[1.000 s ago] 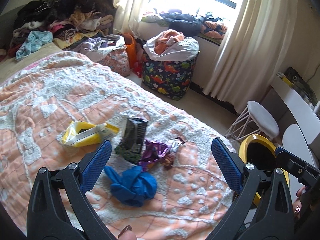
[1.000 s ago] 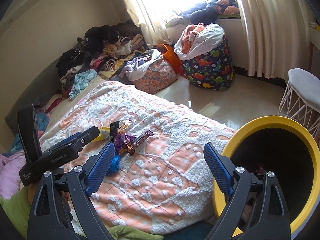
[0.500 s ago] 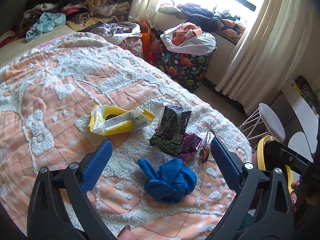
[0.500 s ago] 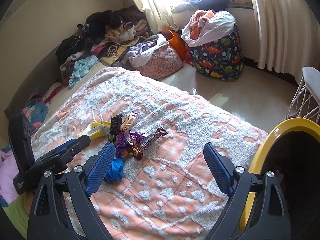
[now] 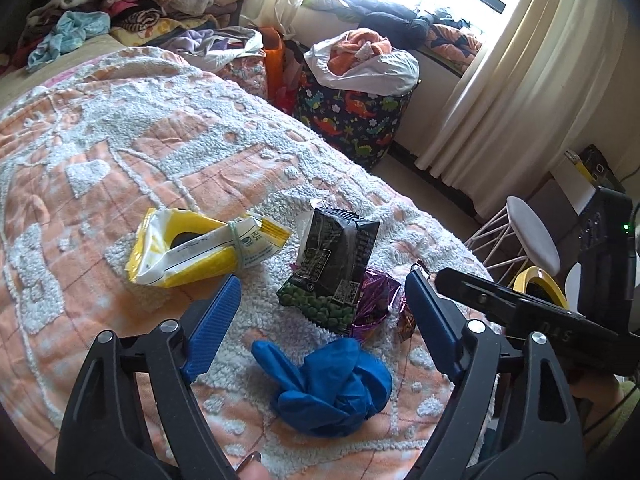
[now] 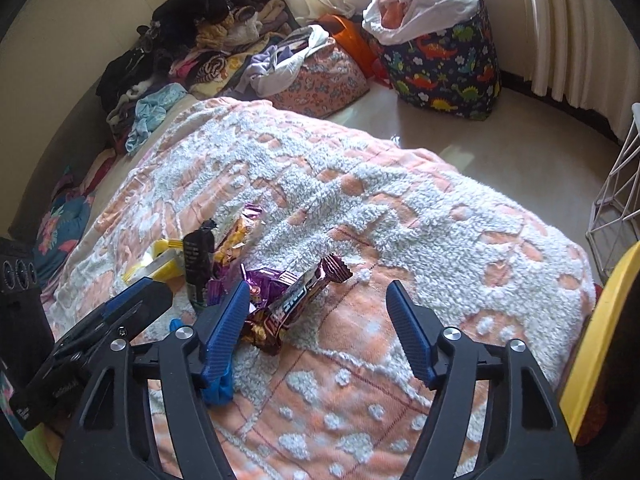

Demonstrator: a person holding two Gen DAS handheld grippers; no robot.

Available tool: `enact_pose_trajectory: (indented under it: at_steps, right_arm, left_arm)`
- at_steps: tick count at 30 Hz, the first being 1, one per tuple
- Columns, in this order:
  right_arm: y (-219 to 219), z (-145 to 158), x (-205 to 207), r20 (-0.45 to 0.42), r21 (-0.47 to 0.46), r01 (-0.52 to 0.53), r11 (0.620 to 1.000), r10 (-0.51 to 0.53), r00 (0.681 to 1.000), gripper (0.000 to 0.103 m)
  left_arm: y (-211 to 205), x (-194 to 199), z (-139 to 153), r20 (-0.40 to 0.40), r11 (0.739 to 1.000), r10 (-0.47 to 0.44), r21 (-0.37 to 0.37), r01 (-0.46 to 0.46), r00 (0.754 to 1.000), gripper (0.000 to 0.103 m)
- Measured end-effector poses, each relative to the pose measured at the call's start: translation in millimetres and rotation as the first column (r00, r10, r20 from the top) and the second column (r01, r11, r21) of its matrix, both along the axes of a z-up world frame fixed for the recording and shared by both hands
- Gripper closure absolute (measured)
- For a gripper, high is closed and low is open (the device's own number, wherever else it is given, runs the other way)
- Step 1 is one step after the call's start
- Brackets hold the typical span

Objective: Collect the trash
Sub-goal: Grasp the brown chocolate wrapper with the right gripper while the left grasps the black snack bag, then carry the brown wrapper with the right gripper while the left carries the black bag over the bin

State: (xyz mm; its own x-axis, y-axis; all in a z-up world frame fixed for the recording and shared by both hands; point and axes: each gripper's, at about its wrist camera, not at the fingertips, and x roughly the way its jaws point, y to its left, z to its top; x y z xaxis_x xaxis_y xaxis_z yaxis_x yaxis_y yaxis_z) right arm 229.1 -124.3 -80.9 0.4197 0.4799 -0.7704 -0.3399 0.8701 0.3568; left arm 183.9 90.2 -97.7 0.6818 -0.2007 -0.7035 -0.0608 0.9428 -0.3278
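Observation:
Trash lies on the orange-and-white bedspread point(image 5: 100, 152): a yellow packet point(image 5: 204, 252), a black-and-green snack bag point(image 5: 336, 268), a purple foil wrapper point(image 5: 378, 300), a brown candy-bar wrapper point(image 6: 296, 300) and a crumpled blue glove point(image 5: 332, 384). My left gripper point(image 5: 320, 312) is open and empty, low over the glove and snack bag. My right gripper point(image 6: 316, 320) is open and empty, its left finger beside the candy-bar wrapper. The yellow-rimmed bin point(image 6: 600, 336) stands at the bed's right edge, mostly cut off.
A dinosaur-print laundry bag point(image 5: 352, 120) full of clothes stands on the floor by the curtain point(image 5: 516, 80). Clothes are piled at the bed's far end point(image 6: 192, 52). A white stool point(image 5: 528, 236) stands beside the bin. A floral bag point(image 6: 320, 76) sits on the floor.
Both grippers have moved forward and lower toward the trash pile. The bin has slid toward the right edge of both views. Both jaws stay open.

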Motion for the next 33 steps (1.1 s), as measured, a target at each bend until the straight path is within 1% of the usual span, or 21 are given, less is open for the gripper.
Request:
enact_pose_trajectory:
  at_steps: [3, 5, 6, 8, 10, 11, 12, 15, 19, 20, 22, 24, 25, 26, 33]
  right_arm:
    - [4.0, -9.7, 9.7, -0.035, 0.012, -0.005, 1.0, 0.005, 0.999, 0.041]
    - [6.1, -13.8, 14.9, -0.056, 0.026, -0.008, 1.0, 0.01, 0.998, 0.05]
    - [6.5, -17.4, 18.0, -0.075, 0.038, -0.011, 0.999, 0.014, 0.997, 0.052]
    - [6.0, -21.9, 23.0, -0.103, 0.059, -0.012, 0.998, 0.018, 0.994, 0.061]
    - [4.8, -25.1, 25.8, -0.12, 0.074, -0.012, 0.997, 0.021, 0.993, 0.067]
    - [3.0, -26.8, 26.6, -0.127, 0.081, -0.01, 0.997, 0.02, 0.992, 0.076]
    - [1.9, -27.7, 26.5, -0.131, 0.084, -0.009, 0.996, 0.02, 0.991, 0.079]
    - [-4.6, -28.7, 23.9, -0.135, 0.095, -0.007, 0.995, 0.02, 0.991, 0.082]
    - [-11.6, -27.6, 16.2, -0.129, 0.099, -0.011, 0.995, 0.024, 0.991, 0.083]
    - [-12.4, -27.4, 14.5, -0.128, 0.1, -0.012, 0.995, 0.025, 0.991, 0.083]
    - [-14.3, -26.3, 8.5, -0.119, 0.093, -0.02, 0.995, 0.032, 0.992, 0.083]
    - [-16.1, -24.5, 2.1, -0.109, 0.083, -0.03, 0.996, 0.039, 0.993, 0.083]
    - [-16.4, -24.0, -0.2, -0.106, 0.081, -0.033, 0.996, 0.041, 0.994, 0.084]
    - [-16.8, -23.4, -2.7, -0.103, 0.079, -0.036, 0.996, 0.044, 0.994, 0.084]
    - [-17.0, -19.0, -23.9, -0.081, 0.068, -0.057, 0.996, 0.063, 0.995, 0.085]
  left_arm:
    - [-1.1, 7.0, -5.0, -0.015, 1.0, -0.004, 0.001, 0.004, 1.0, 0.028]
    - [-1.0, 10.8, -7.6, -0.023, 1.0, -0.006, -0.003, 0.006, 1.0, 0.028]
    - [-1.0, 12.3, -8.3, -0.025, 1.0, -0.006, -0.004, 0.006, 1.0, 0.029]
    - [-0.4, 15.4, -9.6, -0.029, 1.0, -0.006, -0.008, 0.006, 1.0, 0.029]
    - [-0.1, 19.3, -11.4, -0.035, 1.0, -0.006, -0.014, 0.006, 0.999, 0.029]
    - [-0.9, 21.8, -12.3, -0.039, 1.0, -0.006, -0.016, 0.006, 0.999, 0.03]
    - [-1.7, 24.2, -13.2, -0.043, 1.0, -0.008, -0.018, 0.007, 0.999, 0.03]
    - [-5.6, 29.3, -14.5, -0.05, 1.0, -0.014, -0.019, 0.013, 0.999, 0.033]
    - [-11.3, 37.0, -17.6, -0.074, 1.0, -0.017, -0.022, 0.016, 0.997, 0.046]
    - [-11.0, 37.8, -18.5, -0.079, 1.0, -0.015, -0.028, 0.012, 0.997, 0.048]
    - [-10.4, 37.0, -18.7, -0.082, 0.999, -0.01, -0.046, 0.006, 0.997, 0.058]
    - [-9.4, 34.4, -17.7, -0.083, 0.998, -0.005, -0.055, 0.0, 0.997, 0.06]
    - [-9.1, 32.6, -17.1, -0.083, 0.998, -0.005, -0.06, -0.001, 0.997, 0.064]
    - [-9.3, 31.6, -16.8, -0.084, 0.998, -0.004, -0.061, -0.001, 0.996, 0.066]
    - [-9.3, 18.1, -6.5, -0.072, 0.998, -0.006, -0.062, 0.001, 0.997, 0.071]
